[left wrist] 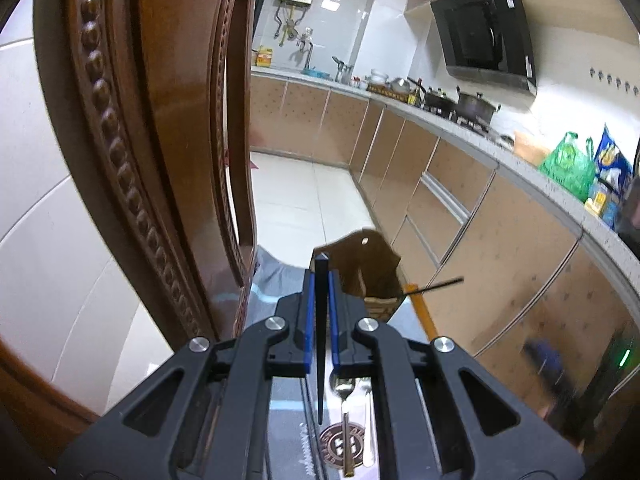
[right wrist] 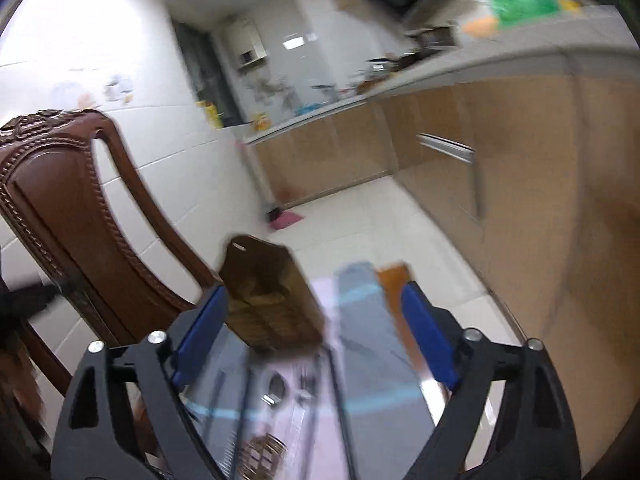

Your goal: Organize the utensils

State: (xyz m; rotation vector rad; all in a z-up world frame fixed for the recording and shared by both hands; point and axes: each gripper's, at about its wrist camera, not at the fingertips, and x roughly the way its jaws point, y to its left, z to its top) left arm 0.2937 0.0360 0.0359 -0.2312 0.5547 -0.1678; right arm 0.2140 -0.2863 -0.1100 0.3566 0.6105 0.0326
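Note:
My left gripper (left wrist: 321,280) is shut on a dark chopstick (left wrist: 320,340), which stands upright between the blue pads. Just beyond it stands a brown utensil holder (left wrist: 366,268) with another chopstick (left wrist: 436,285) sticking out to the right. A metal spoon (left wrist: 343,388) lies on the glass table (left wrist: 288,432) below the gripper. My right gripper (right wrist: 316,308) is open and empty, its blue pads either side of the table's far part. The holder (right wrist: 268,288) stands near its left finger (right wrist: 200,332). Blurred utensils (right wrist: 280,392) lie on the table.
A carved wooden chair (left wrist: 160,140) stands close on the left, also in the right wrist view (right wrist: 60,200). Kitchen cabinets (left wrist: 480,220) and a cluttered counter (left wrist: 440,116) run along the right. White tile floor (left wrist: 296,200) lies beyond the table.

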